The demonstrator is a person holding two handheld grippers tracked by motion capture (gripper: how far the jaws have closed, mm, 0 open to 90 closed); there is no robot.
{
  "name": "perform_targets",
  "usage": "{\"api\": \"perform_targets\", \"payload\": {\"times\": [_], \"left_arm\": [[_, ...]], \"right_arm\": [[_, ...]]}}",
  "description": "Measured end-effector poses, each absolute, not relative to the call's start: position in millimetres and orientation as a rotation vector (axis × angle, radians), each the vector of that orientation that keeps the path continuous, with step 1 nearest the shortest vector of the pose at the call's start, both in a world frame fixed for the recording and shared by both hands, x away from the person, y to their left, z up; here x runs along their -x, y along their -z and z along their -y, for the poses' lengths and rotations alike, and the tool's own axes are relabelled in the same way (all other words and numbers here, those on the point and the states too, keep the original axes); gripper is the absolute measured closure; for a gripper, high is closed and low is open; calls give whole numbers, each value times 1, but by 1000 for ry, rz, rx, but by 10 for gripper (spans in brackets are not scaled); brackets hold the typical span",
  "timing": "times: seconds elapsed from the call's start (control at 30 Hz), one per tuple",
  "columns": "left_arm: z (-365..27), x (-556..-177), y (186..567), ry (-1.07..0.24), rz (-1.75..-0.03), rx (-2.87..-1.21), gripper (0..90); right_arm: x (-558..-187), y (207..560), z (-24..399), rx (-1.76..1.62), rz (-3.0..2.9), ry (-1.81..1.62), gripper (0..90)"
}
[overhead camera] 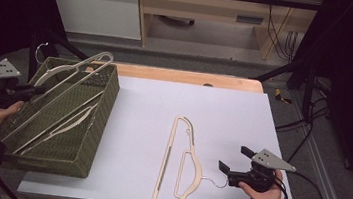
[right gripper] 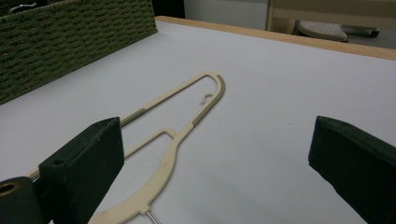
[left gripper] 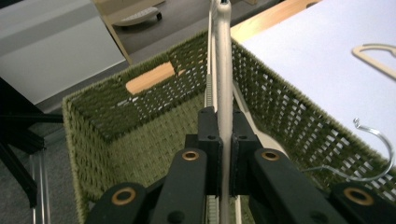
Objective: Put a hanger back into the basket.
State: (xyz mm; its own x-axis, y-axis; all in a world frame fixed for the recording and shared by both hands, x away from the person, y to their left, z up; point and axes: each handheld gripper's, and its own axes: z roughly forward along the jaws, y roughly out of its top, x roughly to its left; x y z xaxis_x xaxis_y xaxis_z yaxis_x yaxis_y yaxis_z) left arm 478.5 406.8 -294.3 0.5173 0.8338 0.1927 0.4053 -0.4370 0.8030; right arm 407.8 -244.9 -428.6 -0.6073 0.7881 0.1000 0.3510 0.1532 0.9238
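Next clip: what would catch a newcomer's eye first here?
The green basket at the table's left, with cream hangers sticking out of it. The left gripper is clamped on one hanger over the basket. Another hanger lies flat on the white table, just left of the open right gripper.

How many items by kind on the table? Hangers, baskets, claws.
Cream hangers: 3 (one on the table, one held by the left claw over the basket, one lying in the basket)
Green woven basket: 1
Claws: 2 (left claw, right claw)
Total: 6
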Motion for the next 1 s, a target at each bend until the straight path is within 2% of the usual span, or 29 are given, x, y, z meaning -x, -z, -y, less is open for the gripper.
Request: {"api": "perform_targets", "payload": {"times": [0.77,1.0], "left_arm": [[-410,-483,349,-858,-1007,-2192,858],[-407,-486,372,-831,-1004,-2267,857]], "right_arm": [[-408,429,244,-1083,-2030,-1444,39],[-408,429,244,-1081,-2030,-1445,39]]}}
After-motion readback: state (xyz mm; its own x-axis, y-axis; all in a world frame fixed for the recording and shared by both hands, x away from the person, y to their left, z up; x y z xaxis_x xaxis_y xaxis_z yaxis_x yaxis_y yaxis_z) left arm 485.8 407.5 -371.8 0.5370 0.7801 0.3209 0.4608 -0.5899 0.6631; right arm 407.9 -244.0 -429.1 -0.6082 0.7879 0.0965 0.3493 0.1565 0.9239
